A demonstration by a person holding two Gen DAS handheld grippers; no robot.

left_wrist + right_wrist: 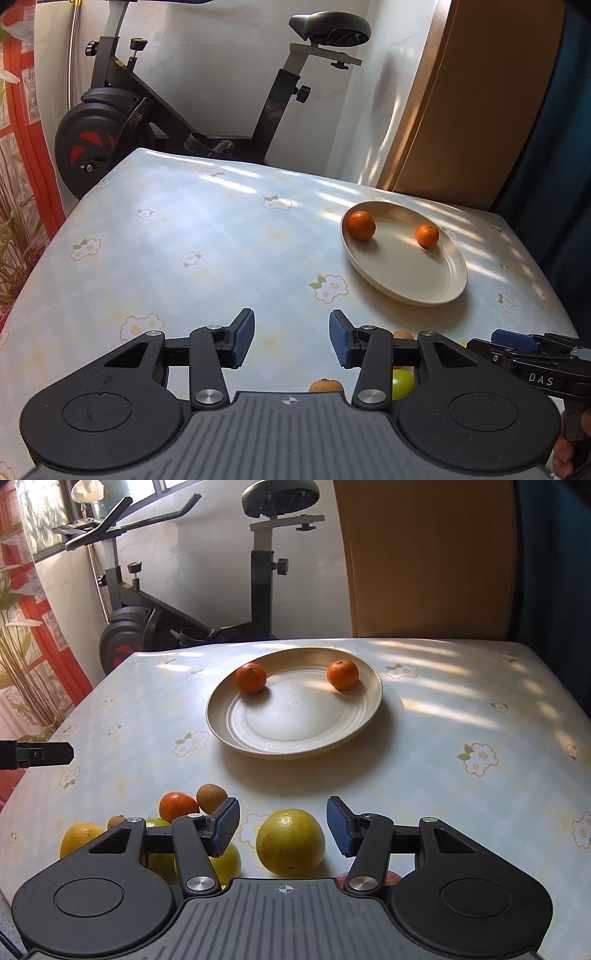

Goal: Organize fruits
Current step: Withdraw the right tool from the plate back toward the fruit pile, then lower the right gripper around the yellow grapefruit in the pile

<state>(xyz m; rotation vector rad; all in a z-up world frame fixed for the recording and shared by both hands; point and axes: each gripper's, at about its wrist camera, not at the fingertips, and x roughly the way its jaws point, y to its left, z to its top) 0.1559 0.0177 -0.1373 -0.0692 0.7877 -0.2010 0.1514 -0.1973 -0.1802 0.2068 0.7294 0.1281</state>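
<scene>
risk is rolling: the spread right gripper (283, 825) hangs empty above the big yellow citrus (290, 842); a skewed pinch may push it off the desk (461, 794). the left gripper (291, 338) is spread too, empty.

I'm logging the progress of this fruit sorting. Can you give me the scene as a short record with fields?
surface: table with a flowered cloth
plate: cream, holds two fruits, apart from each other
on plate: left orange; right orange
off plate, near edge: large yellow fruit, small orange, brown fruit, more partly hidden behind the gripper
left gripper: open, nothing between its fingers
right gripper: open, large yellow fruit between the fingers, untouched
background: exercise bike
</scene>
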